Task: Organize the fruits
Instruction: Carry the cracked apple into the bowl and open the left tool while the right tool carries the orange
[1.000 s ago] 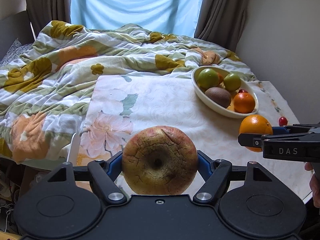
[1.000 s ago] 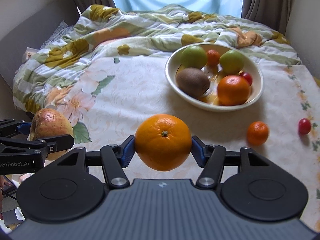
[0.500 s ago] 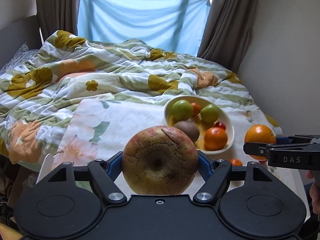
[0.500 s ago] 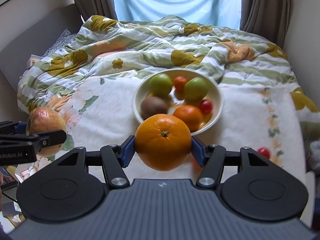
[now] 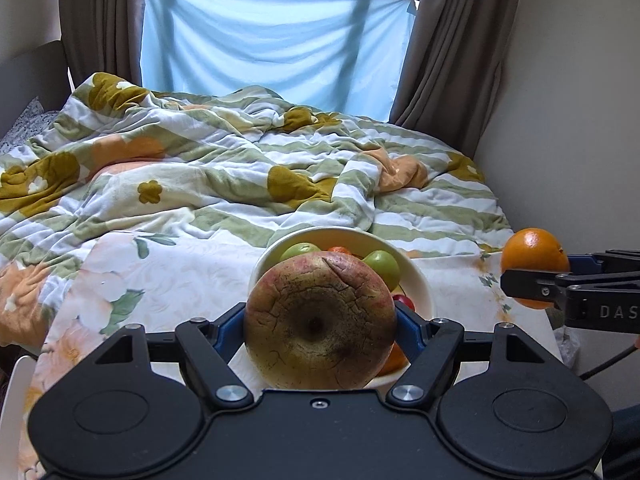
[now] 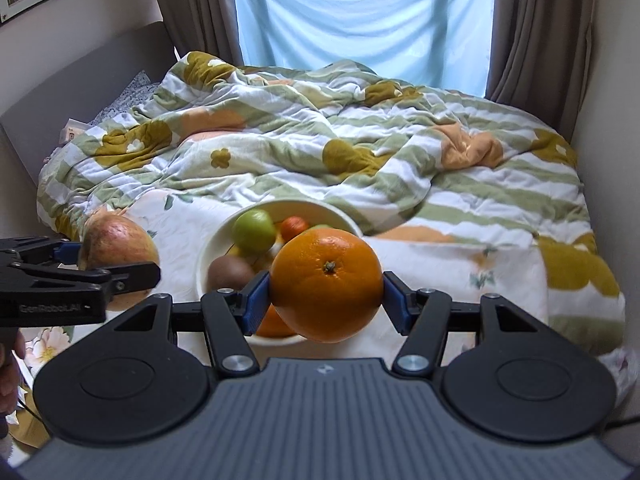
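Note:
My left gripper (image 5: 320, 322) is shut on a large cracked reddish-yellow apple (image 5: 319, 320), held above the near side of the white bowl (image 5: 420, 280). The same apple (image 6: 118, 246) shows at the left of the right wrist view. My right gripper (image 6: 326, 286) is shut on a big orange (image 6: 326, 284), held above the right part of the bowl (image 6: 208, 248). That orange (image 5: 534, 258) appears at the far right of the left wrist view. In the bowl lie green apples (image 6: 254, 230), a kiwi (image 6: 230, 272), a small orange fruit (image 6: 294, 228) and a red one (image 5: 405, 301).
The bowl stands on a floral cloth (image 5: 168, 276) over the foot of a bed. A rumpled striped quilt (image 6: 320, 148) fills the bed behind. Walls close in on the right (image 5: 580, 120), curtains (image 6: 532, 28) hang at the back. A hand (image 6: 10, 364) shows at lower left.
Both grippers have risen and drawn back with their fruit. The bowl has slid from the right toward the middle of both views and looks smaller; more window and curtain show.

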